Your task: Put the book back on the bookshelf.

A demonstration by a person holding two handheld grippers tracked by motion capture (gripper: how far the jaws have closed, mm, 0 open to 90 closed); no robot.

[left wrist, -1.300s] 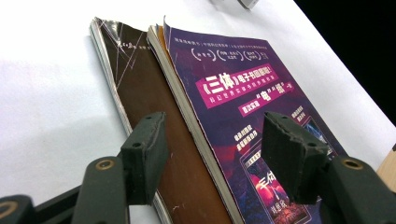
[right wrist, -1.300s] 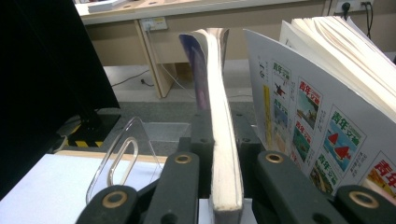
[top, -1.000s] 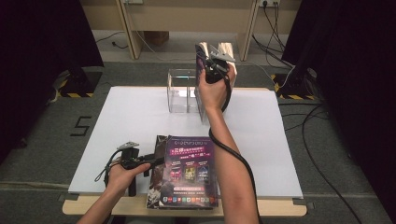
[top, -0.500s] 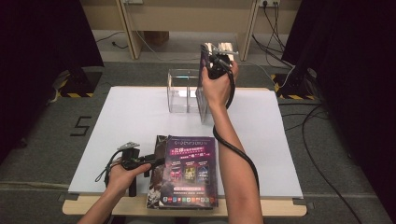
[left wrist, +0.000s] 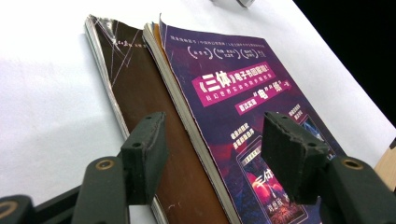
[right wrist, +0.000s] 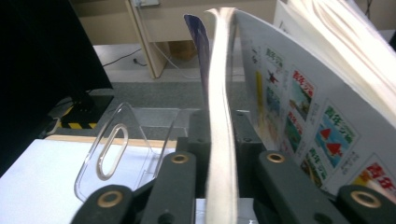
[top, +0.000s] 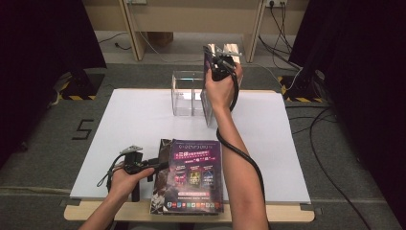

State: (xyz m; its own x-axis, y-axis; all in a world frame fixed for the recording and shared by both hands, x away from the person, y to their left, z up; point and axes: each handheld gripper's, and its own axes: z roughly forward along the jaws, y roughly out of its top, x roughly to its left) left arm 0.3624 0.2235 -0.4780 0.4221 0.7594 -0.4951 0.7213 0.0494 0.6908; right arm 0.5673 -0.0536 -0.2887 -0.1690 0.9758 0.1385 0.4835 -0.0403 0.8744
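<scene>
The right gripper [top: 218, 60] pinches a magazine [right wrist: 222, 93] upright at 12 o'clock by the clear box [top: 187, 93], while the left gripper [left wrist: 215, 154] sits open at 7 o'clock over the stack [top: 191, 175].

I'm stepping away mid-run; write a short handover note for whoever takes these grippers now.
Right hand-held gripper: jaws just closed further, shut on a magazine held upright above the clear acrylic holder.
Left hand-held gripper: open, over the near stack's edge, gripping nothing.
Stack: purple-cover magazine on a brown-cover magazine, near table edge.
Done: one magazine lifted.
Left: probably slot it, then the stack.
</scene>
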